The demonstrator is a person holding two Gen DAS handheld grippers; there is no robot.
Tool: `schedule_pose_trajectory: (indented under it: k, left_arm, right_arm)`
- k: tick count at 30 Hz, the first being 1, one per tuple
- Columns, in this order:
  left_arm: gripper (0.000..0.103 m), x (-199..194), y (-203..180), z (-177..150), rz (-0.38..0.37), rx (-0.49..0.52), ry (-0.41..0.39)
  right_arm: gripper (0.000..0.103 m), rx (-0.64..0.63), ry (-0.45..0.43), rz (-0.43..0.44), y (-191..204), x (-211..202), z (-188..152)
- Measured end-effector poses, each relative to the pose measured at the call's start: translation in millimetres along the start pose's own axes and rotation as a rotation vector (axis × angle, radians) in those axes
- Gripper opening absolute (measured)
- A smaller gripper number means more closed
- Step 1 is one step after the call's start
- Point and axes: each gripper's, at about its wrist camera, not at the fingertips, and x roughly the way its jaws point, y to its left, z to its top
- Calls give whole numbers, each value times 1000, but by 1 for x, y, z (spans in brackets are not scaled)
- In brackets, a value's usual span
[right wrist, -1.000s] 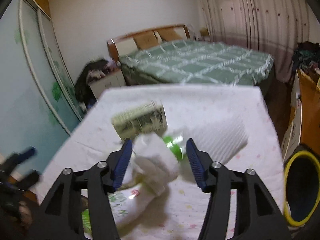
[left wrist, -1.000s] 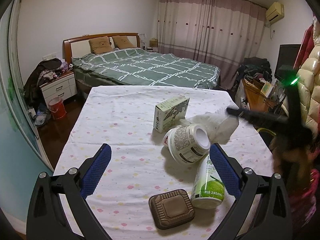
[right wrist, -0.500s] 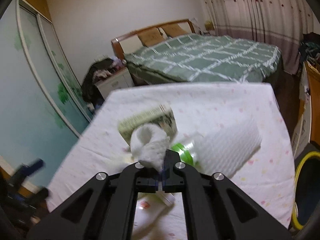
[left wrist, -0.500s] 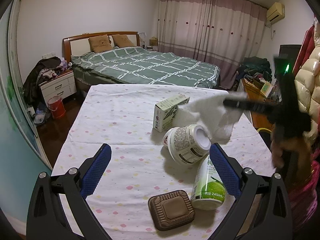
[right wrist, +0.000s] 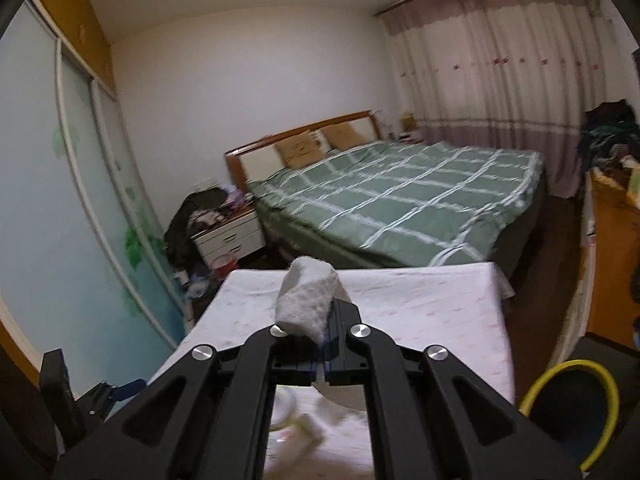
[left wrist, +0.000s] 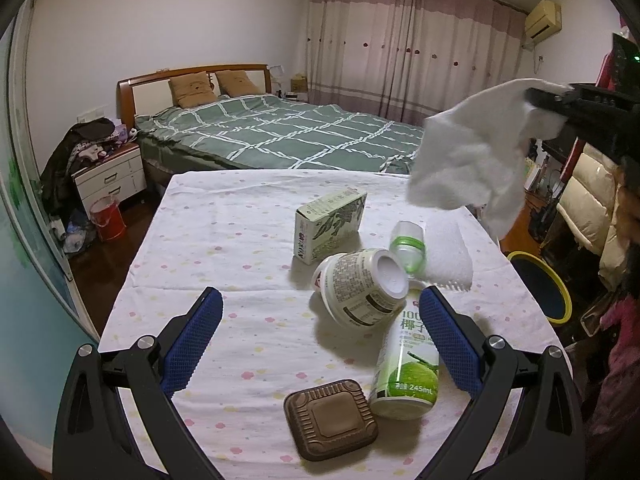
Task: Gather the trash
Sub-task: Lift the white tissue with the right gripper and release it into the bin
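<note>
Since the earlier frame, right tongs had clamped the white tissue and lifted it above the tabletop, right of the carton. Left tongs stood open, empty. Risk: trailing tissue could snag the small bottle.

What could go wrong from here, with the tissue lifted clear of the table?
The right gripper pinches only one corner of the white tissue, so the hanging bulk may tear or slip free before it reaches the yellow-rimmed bin. Swung low, the drooping end could knock the small green-capped bottle on the table.
</note>
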Motion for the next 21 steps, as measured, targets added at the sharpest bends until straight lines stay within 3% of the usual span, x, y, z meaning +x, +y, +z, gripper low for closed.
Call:
schedule_pose_trajectory:
  k: [7,11,21]
  left_arm:
    - [97,5,-17,0,-18,26,8]
    - [97,10,-30,0,-32,46,19]
    - [97,21,-63,2,-60,110,45]
  right_arm:
    - [2,42,-21,-227,-71,-40,-4]
    - [2,89,34,-363,-125,-43,-26]
    - [2,210,176,-583,-225,-19,-91]
